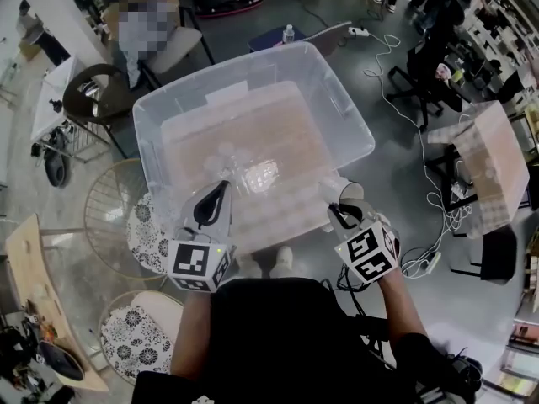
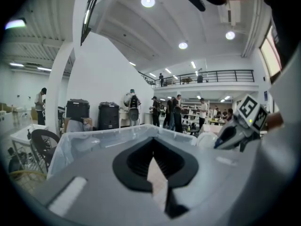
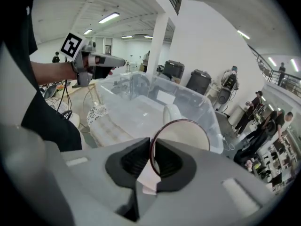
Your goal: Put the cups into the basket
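Grey floor lies all round in a big, bright hall. Nearest is the person in a black top, with one claw in each hand.

The left claw (image 1: 221, 186) (image 2: 155, 173) has its jaws pressed together with nothing between them. It points across the near left corner of the basket (image 1: 337, 99).

The right claw (image 1: 341, 215) (image 3: 151, 161) is clamped on the rim of a cup (image 3: 186, 135). The cup is pale and see-through with a dark rim. It hangs in the air at the near right corner of the basket. I cannot tell if it is over the inside yet.

The basket (image 3: 141, 93) is a big clear tub with its near wall right in front of both claws. Something clear and shiny (image 1: 257, 175) lies in its middle, too blurry to name. Under the tub there seems to be a pale padded seat (image 3: 110, 128).

To the left are a round glass table (image 1: 101, 200) and a chair with a flowery cushion (image 1: 145, 232). To the right, white cables (image 1: 438, 217) trail over the floor.

Past the far edge of the basket stands a small bottle (image 1: 289, 34). Further left is a dark round chair (image 1: 93, 99). Far off, people (image 2: 176, 112) stand about in the hall.
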The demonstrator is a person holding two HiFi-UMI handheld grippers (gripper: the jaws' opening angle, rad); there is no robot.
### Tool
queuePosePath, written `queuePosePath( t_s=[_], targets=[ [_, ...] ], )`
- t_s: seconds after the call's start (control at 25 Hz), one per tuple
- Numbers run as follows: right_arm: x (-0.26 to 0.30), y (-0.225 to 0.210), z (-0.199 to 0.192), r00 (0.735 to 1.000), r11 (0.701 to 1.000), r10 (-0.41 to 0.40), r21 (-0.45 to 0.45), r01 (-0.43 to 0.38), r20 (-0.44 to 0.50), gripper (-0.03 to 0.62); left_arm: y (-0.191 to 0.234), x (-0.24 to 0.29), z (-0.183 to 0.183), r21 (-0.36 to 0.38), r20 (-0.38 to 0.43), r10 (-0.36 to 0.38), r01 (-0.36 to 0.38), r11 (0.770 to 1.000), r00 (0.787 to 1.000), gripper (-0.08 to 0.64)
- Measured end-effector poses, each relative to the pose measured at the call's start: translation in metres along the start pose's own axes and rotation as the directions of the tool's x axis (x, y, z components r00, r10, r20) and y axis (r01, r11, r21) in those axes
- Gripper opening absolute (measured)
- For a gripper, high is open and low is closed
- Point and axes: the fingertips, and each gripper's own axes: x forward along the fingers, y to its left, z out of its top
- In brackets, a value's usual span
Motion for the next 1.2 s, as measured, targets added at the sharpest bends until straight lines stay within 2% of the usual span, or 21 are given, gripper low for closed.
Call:
queuePosePath(
  t_s=[0.2,0.36,0.48,0.84,1.2],
  targets=[
    [-0.003,-0.033,0.053,0.995,0.998,-0.043,-0.038,0.046,0.085,0.037,0.002,0.007,0.003,0.002,0.007,-0.003,0.003,1.000,1.000,0.008],
    [0.015,-0.054,0.085,0.994,0.993,-0.054,-0.098,0.063,0.098,0.037,0.009,0.008,0.005,-0.004,0.010,0.012,-0.012,1.000,1.000,0.008],
    [0.037,-0.062,0.102,0.993,0.994,-0.036,-0.095,0.047,0.111,0.038,0.017,0.009,0.006,-0.013,0.014,0.028,-0.028,1.000,1.000,0.008],
    [0.099,-0.071,0.119,0.998,0.995,0.028,-0.099,-0.023,0.053,0.038,0.034,0.011,0.002,-0.023,-0.010,0.048,-0.049,0.999,0.999,0.008],
    [0.165,-0.083,0.110,0.994,0.993,0.097,-0.058,-0.100,-0.060,0.038,0.047,0.012,-0.005,-0.037,-0.025,0.065,-0.066,0.997,0.998,0.008]
  ],
)
